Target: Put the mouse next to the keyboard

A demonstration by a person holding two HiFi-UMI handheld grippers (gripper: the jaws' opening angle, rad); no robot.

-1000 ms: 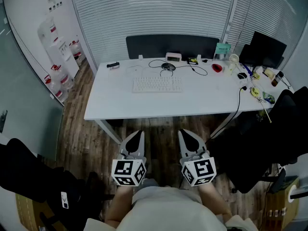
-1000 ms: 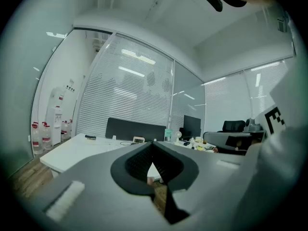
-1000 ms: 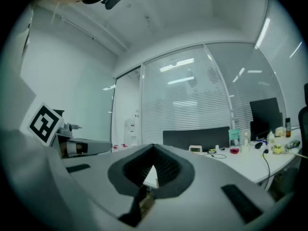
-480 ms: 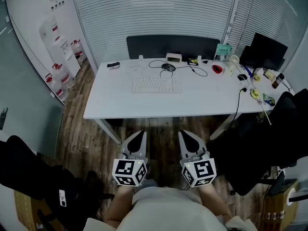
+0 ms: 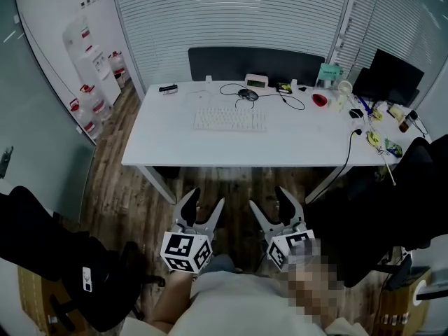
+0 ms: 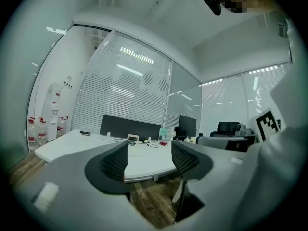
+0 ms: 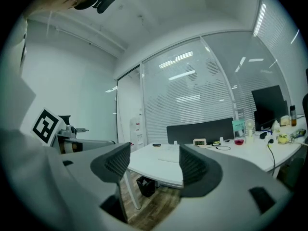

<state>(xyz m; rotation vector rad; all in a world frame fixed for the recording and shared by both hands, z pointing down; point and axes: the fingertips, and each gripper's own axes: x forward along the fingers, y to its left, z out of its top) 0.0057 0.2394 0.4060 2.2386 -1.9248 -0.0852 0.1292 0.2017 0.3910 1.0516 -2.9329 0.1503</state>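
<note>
Head view: left gripper (image 5: pixel 205 201) and right gripper (image 5: pixel 269 200), fingers just opening and empty, are hovering short of the desk (image 5: pixel 210 149) — the cable (image 5: pixel 302 104) trailing the mouse (image 5: pixel 243 94) is threatening a snag beside the keyboard (image 5: pixel 229 119).

mouse (image 5: pixel 243 94): dark, corded, just behind keyboard, apart | keyboard (image 5: pixel 229 119): white, lying flat

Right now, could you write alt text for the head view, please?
The left hand-held gripper and right hand-held gripper, jaws just opened and empty, face a white desk with a keyboard and, beyond it, a mouse.
</note>
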